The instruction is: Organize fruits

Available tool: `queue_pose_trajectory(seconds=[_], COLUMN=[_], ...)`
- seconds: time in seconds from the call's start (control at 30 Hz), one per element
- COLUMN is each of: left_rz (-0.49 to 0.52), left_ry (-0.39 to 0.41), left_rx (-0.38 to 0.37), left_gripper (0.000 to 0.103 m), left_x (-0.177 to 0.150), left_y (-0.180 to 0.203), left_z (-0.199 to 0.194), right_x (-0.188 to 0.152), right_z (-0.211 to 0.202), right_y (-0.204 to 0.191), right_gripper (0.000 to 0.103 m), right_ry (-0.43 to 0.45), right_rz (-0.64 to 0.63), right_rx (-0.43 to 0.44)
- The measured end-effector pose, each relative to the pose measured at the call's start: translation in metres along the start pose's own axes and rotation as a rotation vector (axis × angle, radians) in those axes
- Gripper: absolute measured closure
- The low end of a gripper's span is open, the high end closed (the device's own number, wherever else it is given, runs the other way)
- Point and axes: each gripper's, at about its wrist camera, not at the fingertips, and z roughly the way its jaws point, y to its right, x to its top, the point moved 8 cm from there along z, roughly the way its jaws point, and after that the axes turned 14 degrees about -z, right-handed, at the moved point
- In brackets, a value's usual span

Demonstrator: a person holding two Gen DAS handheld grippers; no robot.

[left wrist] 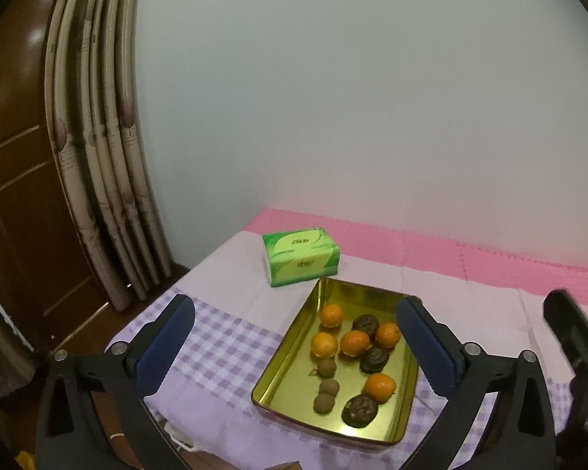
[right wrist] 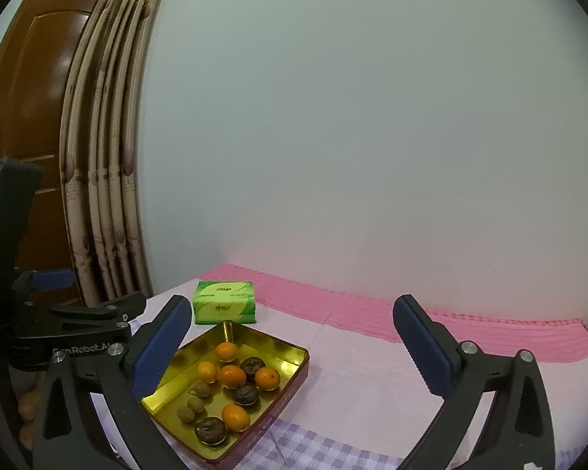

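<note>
"SunRobot.AI" is printed on the left gripper (left wrist: 294, 337); the green tissue pack's (left wrist: 300, 256) writing is unreadable. Both grippers' blue-padded fingers (right wrist: 162, 346) spread wide, holding nothing; the shiny gold rectangular metal tray (right wrist: 290, 346) of fruit lies at the right gripper's (right wrist: 294, 340) seven o'clock.

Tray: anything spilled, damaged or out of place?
Nothing spilled; all fruit sits inside the gold tray. The oranges, dark fruits and small brown fruits lie mixed, unsorted. The tissue box stands apart behind it.

A home room: curtains (left wrist: 109, 180), wooden door (right wrist: 39, 90), cloth-covered table (left wrist: 231, 286), tissue pack (left wrist: 300, 256).
</note>
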Motion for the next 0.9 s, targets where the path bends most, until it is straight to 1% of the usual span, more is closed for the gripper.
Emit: queue_pose_trajectory(seconds=[0.3, 0.73, 0.9], left_rz=[-0.051, -0.045, -0.04], left_ry=[0.007, 0.012, 0.009], left_rx=[-0.027, -0.028, -0.015], left_gripper=[0.001, 0.001, 0.001], left_x=[0.009, 0.009, 0.008], left_y=[-0.011, -0.01, -0.01], left_z=[-0.013, -0.015, -0.014], right_x=[0.01, 0.015, 0.011], right_z=[-0.017, -0.023, -0.021], right_y=[-0.01, -0.014, -0.013], right_gripper=[0.001, 0.001, 0.001], right_ry=[0.014, 0.011, 0.005], right_rz=[-0.04, -0.053, -0.053], right_rx=[-0.009, -0.011, -0.006])
